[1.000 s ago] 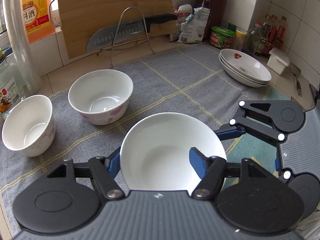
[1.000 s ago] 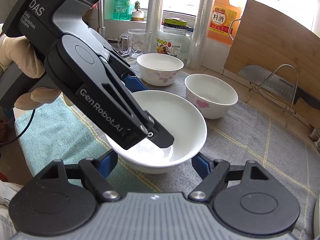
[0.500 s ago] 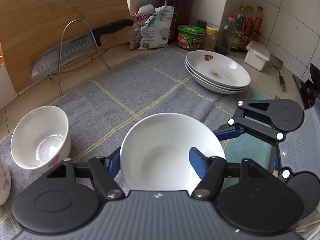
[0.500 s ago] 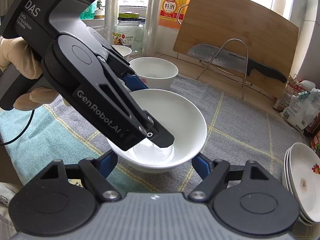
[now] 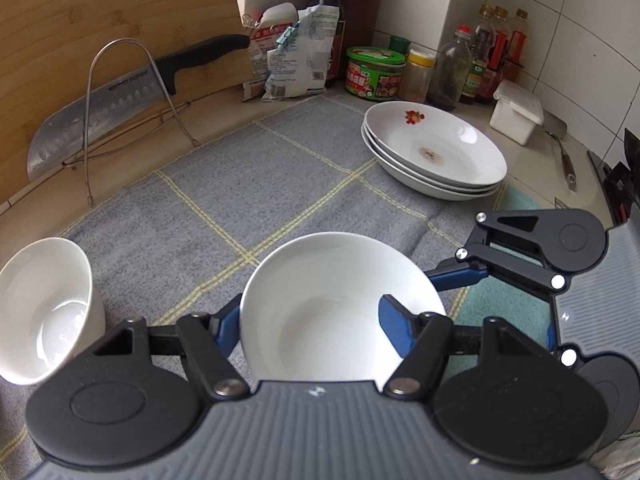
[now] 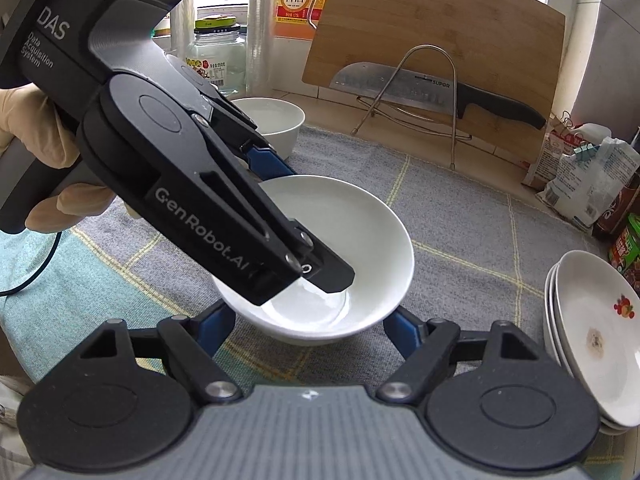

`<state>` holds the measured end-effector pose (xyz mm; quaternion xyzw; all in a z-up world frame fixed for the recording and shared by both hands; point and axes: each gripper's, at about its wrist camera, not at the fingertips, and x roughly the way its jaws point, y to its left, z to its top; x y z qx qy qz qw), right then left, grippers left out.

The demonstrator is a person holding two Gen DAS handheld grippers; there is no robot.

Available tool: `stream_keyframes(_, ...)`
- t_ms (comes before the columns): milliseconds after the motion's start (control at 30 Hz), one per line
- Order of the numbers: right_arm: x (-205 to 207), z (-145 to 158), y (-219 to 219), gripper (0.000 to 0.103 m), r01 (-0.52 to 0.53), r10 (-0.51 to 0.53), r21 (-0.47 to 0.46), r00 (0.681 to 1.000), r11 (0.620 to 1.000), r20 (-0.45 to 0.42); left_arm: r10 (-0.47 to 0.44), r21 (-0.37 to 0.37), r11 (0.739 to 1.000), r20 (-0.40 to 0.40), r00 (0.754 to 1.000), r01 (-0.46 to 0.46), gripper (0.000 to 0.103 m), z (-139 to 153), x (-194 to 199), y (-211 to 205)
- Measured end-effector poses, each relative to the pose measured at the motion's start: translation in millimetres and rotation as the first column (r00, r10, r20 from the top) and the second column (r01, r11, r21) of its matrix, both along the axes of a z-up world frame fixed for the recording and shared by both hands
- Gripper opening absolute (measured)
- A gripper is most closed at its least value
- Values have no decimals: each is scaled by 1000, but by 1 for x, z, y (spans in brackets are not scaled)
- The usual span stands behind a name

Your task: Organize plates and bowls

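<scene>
My left gripper is shut on the rim of a plain white bowl, one finger inside and one outside, holding it above the grey cloth. The same bowl shows in the right wrist view with the left gripper's fingers reaching into it. My right gripper is wide open, its blue fingertips either side of the bowl's base without clear contact. A stack of three white plates with a red flower print lies at the right. A white bowl stands at the left.
A cleaver on a wire rack leans against a wooden cutting board. Jars, bottles and bags line the back corner. A white box sits by the wall. A glass jar stands near the window.
Both grippers have moved right along the counter with the bowl. The plate stack is now nearer, and one of the bowls at the left has left the left wrist view.
</scene>
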<state>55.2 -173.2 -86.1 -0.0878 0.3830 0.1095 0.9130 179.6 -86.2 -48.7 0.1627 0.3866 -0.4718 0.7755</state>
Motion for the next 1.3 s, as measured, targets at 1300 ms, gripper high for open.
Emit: stream_keyframes(1300,3,28,6,103,-65,64,13,996,998,65,337,-24,941,157,928,-337,97,26,-7,75)
